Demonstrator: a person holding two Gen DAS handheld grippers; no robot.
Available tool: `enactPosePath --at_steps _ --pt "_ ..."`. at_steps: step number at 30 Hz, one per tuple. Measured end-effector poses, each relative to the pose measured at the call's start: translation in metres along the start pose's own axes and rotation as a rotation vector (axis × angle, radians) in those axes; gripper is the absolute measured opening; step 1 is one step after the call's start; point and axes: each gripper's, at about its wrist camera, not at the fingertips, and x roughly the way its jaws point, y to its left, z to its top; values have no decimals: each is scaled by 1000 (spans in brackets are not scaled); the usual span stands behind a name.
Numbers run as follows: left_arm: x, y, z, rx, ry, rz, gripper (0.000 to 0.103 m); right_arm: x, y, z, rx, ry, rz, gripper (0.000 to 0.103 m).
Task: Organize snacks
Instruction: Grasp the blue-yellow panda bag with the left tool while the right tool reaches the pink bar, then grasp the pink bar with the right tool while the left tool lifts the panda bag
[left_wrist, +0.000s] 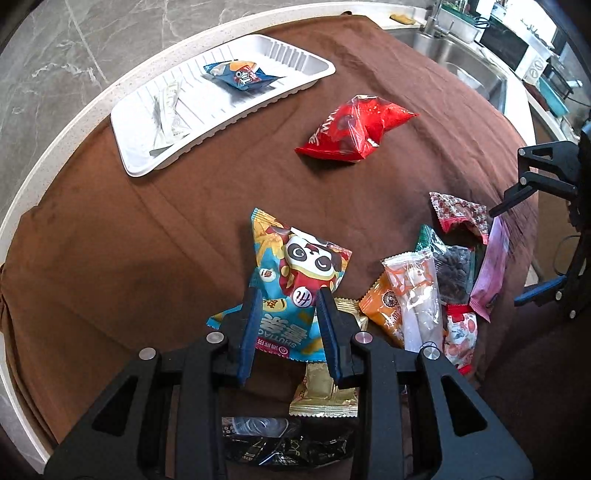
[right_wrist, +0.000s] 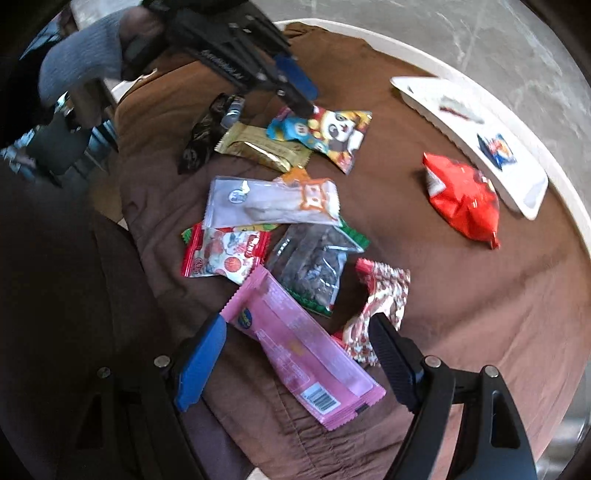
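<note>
My left gripper (left_wrist: 289, 295) is shut on the lower part of a blue panda snack bag (left_wrist: 303, 258), pointing steeply down over the brown cloth. The same bag (right_wrist: 332, 133) shows under that gripper (right_wrist: 303, 99) in the right wrist view. My right gripper (right_wrist: 297, 321) stands open above a pink packet (right_wrist: 303, 354), which lies between the wide-apart fingers without touching the pads. The white tray (left_wrist: 136, 122) at the far left holds a small blue packet (left_wrist: 242, 75) and a clear wrapper. A red bag (left_wrist: 354, 129) lies alone near the tray.
Several packets lie piled on the brown cloth (right_wrist: 480, 314): a gold bar (right_wrist: 258, 147), a clear white pouch (right_wrist: 258, 206), a dark seed bag (right_wrist: 314, 273), red-patterned ones. A black wrapper (left_wrist: 280, 443) lies under my left gripper. A steel sink (left_wrist: 461, 74) is beyond the counter edge.
</note>
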Motion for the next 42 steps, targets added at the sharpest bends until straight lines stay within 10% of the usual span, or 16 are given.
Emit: enactPosePath --at_steps 20,25,34,42 --pt "10 2 10 104 47 -38 30 32 11 21 -162 125 36 80" --pt "15 4 13 137 68 -16 52 39 7 24 -153 147 58 80" --pt "43 -9 11 206 126 6 54 49 -9 22 -94 155 109 80" --pt "58 -8 17 202 141 -3 55 44 -37 20 -63 144 70 33"
